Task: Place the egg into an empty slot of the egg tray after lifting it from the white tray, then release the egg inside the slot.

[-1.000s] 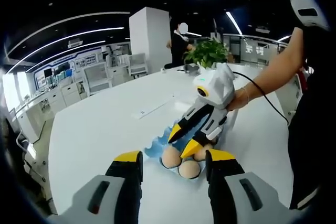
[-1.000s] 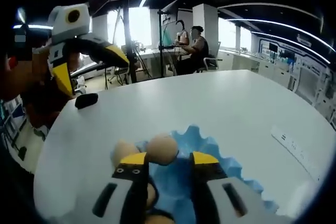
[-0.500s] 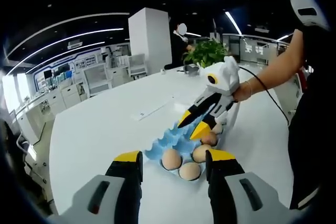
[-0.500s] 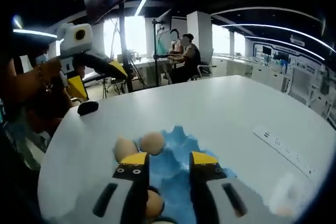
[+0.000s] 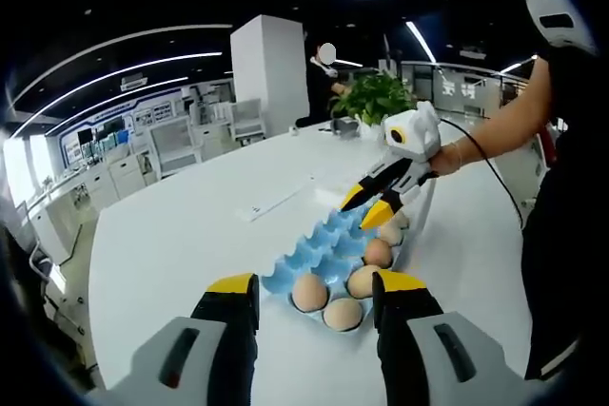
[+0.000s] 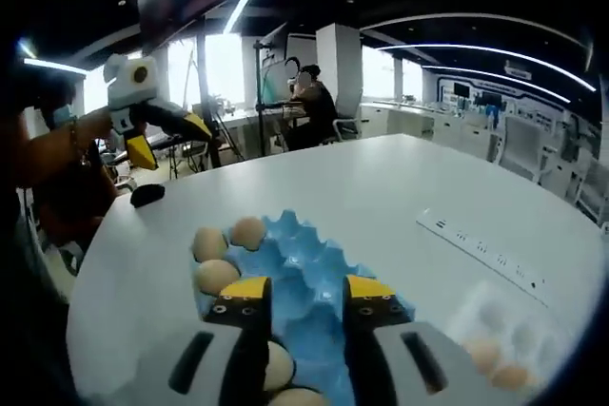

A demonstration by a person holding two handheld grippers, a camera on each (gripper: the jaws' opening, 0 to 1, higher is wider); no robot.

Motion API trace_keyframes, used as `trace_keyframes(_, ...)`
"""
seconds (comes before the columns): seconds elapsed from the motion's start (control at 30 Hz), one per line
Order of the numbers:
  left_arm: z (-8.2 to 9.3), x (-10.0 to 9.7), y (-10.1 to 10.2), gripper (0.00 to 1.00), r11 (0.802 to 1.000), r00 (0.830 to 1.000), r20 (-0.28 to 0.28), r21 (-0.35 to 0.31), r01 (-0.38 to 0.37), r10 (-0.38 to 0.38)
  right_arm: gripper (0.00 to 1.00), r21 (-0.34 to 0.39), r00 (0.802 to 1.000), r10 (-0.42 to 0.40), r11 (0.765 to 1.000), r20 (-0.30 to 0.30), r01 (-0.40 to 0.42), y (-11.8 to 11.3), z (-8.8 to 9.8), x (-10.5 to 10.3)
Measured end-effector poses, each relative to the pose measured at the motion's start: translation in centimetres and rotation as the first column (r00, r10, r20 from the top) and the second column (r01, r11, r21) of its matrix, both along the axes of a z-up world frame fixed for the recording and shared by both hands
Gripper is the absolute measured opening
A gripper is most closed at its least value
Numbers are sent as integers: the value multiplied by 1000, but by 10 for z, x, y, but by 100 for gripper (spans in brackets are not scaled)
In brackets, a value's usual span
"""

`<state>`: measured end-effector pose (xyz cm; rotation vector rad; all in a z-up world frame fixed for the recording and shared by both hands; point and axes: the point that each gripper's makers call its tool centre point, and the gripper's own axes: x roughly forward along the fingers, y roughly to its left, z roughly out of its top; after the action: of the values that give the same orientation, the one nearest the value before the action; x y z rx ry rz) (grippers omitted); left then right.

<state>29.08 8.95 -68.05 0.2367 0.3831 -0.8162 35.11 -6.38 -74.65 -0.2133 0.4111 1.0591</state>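
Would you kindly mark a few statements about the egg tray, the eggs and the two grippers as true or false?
1. The blue egg tray holds several eggs. True.
2. The right gripper grips an egg. False: its jaws are open with nothing between them.
3. The left gripper is open. True.
4. A potted plant stands on the white table. True.
5. The egg tray is full. False: several slots are bare.
6. A power strip lies inside the egg tray. False: it lies on the table, apart.

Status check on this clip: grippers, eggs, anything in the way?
Left gripper open, empty. Right gripper open, empty, above blue egg tray. Five brown eggs seated in tray. White tray holds more eggs. Path clear.
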Motion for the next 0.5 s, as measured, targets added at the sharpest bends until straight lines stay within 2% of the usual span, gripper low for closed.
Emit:
trace_keyframes(0.37,2,1,-3,48,1000,1000,2,-8,5,-5,29,-14,996,-89,996,11,89,-49,0,5)
trace_keyframes(0.5,2,1,-5,48,1000,1000,2,-7,8,-8,29,-27,994,-107,994,15,108,-59,-2,7)
